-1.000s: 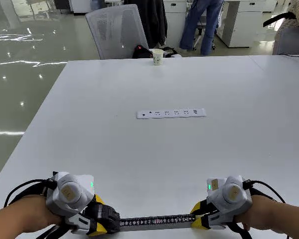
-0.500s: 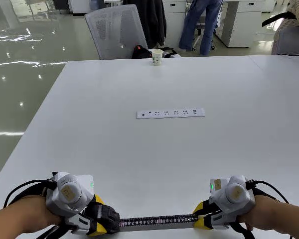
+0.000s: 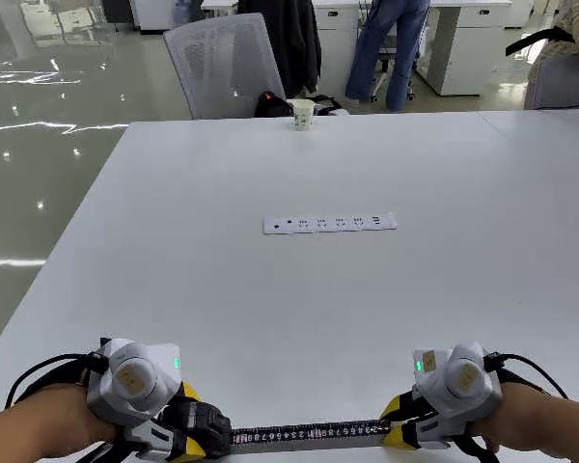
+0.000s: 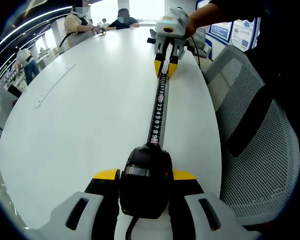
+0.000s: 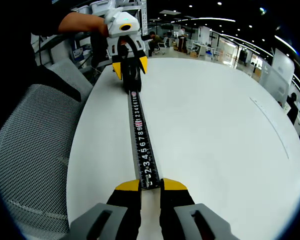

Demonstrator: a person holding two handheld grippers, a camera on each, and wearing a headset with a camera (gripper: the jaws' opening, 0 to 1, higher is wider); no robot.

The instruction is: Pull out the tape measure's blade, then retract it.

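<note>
blade (image 3: 309,435) is being drawn out further than half a second ago: right gripper (image 3: 394,424) is being shifted rightward, fingers (image 5: 127,186) pinched on the blade tip. tape measure case (image 4: 146,180) is being clamped by left gripper (image 3: 195,424) at the near tabletop (image 3: 318,309) edge. pull-out is judged still in progress, retraction not yet begun.

Illumination is bright, even and overhead: ceiling lights (image 5: 210,19) register as rows of spots in the right gripper view, and the glossy floor (image 3: 39,96) in the head view carries streaks of glare. The white table (image 3: 299,309) reads close to overexposed, with faint, soft-edged shadows. Both gripper views bend strongly toward their edges, yet the numerals on the tape blade (image 5: 140,145) remain legible.
</note>
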